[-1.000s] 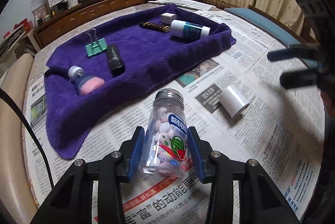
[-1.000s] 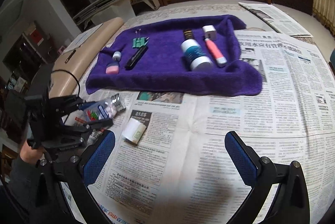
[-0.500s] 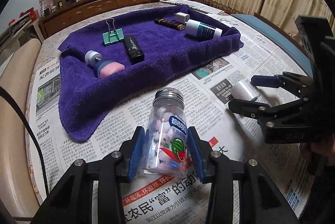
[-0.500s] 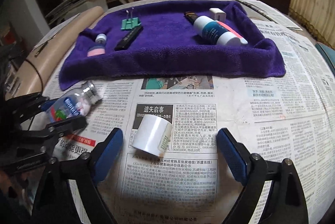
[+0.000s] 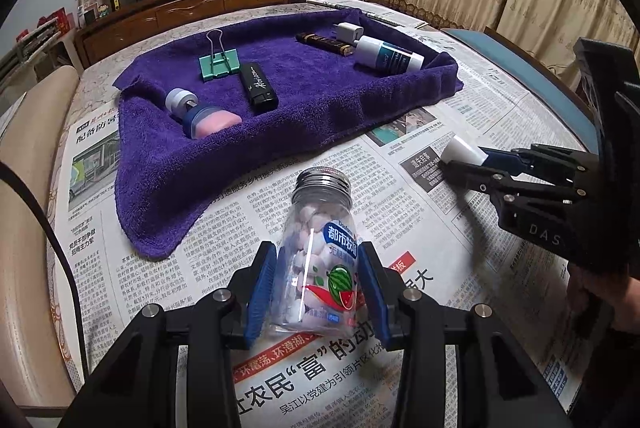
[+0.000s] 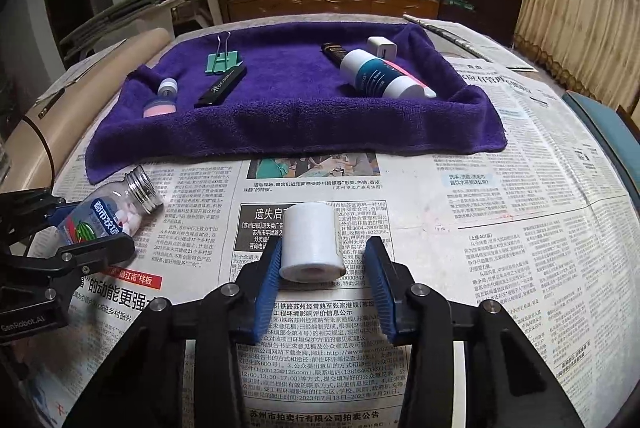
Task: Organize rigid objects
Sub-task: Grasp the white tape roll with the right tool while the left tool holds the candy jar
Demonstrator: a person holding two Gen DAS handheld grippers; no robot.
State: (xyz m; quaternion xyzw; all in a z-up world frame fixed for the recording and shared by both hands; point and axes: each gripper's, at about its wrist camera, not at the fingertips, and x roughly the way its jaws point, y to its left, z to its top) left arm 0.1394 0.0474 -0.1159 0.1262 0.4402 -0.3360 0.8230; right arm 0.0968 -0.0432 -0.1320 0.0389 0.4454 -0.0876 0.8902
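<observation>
My left gripper (image 5: pixel 317 282) is shut on a clear candy bottle (image 5: pixel 320 252) with a silver screw cap and a watermelon label, held over the newspaper; it also shows in the right wrist view (image 6: pixel 110 211). My right gripper (image 6: pixel 323 274) has its jaws around a white paper roll (image 6: pixel 313 244) lying on the newspaper; the left pad touches it, a small gap shows at the right pad. The roll's end shows in the left wrist view (image 5: pixel 462 151). A purple towel (image 5: pixel 320 95) lies beyond both.
On the towel lie a green binder clip (image 5: pixel 218 65), a black lighter (image 5: pixel 258 87), a small pink bottle (image 5: pixel 202 117), a white and teal tube (image 5: pixel 388 55), a dark bar (image 5: pixel 324 43) and a white charger (image 5: pixel 349 29). Newspaper (image 6: pixel 500 248) covers the table.
My right gripper moved forward to the white roll and narrowed its jaws around it. My left gripper kept hold of the candy bottle and shifted slightly.
</observation>
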